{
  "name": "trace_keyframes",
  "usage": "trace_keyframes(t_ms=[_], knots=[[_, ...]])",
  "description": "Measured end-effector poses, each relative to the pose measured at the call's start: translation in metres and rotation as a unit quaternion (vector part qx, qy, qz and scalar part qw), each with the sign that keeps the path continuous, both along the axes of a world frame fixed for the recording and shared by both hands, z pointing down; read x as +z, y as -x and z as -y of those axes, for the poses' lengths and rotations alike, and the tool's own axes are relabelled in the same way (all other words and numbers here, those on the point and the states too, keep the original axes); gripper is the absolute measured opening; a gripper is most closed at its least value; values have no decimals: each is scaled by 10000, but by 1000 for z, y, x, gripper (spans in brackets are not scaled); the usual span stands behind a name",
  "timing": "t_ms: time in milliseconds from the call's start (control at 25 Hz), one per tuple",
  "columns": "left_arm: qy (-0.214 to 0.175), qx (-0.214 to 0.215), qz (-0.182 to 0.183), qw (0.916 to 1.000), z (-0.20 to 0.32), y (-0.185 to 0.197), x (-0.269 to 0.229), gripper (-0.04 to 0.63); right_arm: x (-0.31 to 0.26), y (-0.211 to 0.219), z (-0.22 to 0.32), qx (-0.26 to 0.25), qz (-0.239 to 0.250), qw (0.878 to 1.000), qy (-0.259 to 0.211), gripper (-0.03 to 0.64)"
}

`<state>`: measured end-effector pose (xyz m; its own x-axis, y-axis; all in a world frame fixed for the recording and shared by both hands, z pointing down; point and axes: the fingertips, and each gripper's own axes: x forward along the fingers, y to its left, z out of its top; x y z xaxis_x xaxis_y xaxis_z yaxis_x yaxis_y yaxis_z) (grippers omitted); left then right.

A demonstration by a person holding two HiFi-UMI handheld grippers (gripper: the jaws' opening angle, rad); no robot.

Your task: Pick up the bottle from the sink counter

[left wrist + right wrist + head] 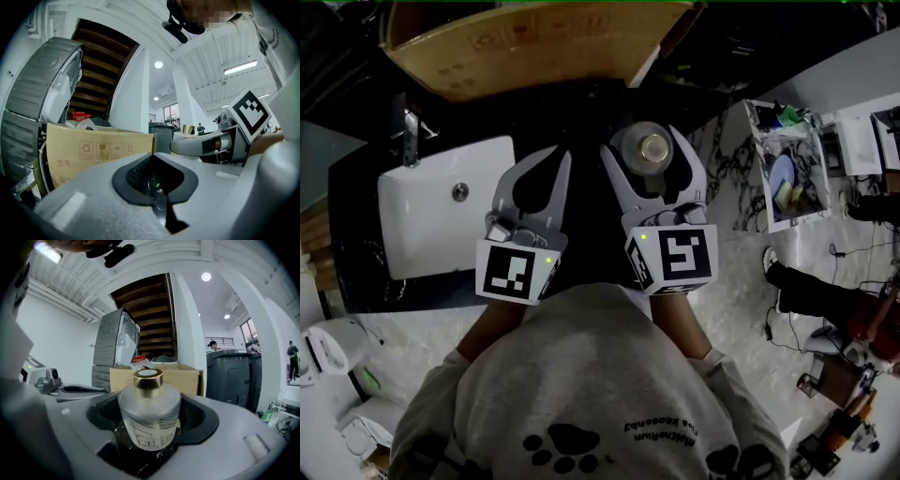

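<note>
Frosted glass bottle (653,148), gold-capped, stands upright on the black bench (589,202), long axis vertical, to the right of the white sink (441,211). Right tongs (645,141) are spread wide, one jaw on either side of the bottle, apparently not yet touching it. Left tongs (560,153), tips together and empty, lie just left. The sink shows nothing inside; the far cardboard box (534,47) holds a bag and something red.

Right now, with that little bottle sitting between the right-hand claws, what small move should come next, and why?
Probably close the right gripper on the bottle. Its jaws stand apart on either side of the frosted body with gaps showing, and the bottle rests on the black counter, so lifting now would likely leave it behind.
</note>
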<state>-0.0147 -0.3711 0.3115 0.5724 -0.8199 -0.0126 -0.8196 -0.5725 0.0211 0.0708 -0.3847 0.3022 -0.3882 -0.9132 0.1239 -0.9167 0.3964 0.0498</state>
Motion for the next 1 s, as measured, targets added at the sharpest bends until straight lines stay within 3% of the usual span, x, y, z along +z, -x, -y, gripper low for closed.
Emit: trace_keyframes(t_ms=[440,1000], knots=[[-91,116,23,9999,-16,1,-10,2,7,6,-35,-48,-64,9998,200,334],[-116,157,15,9998,-22,2,-13,2,15,11,-42,-66,-129,9994,301,334]])
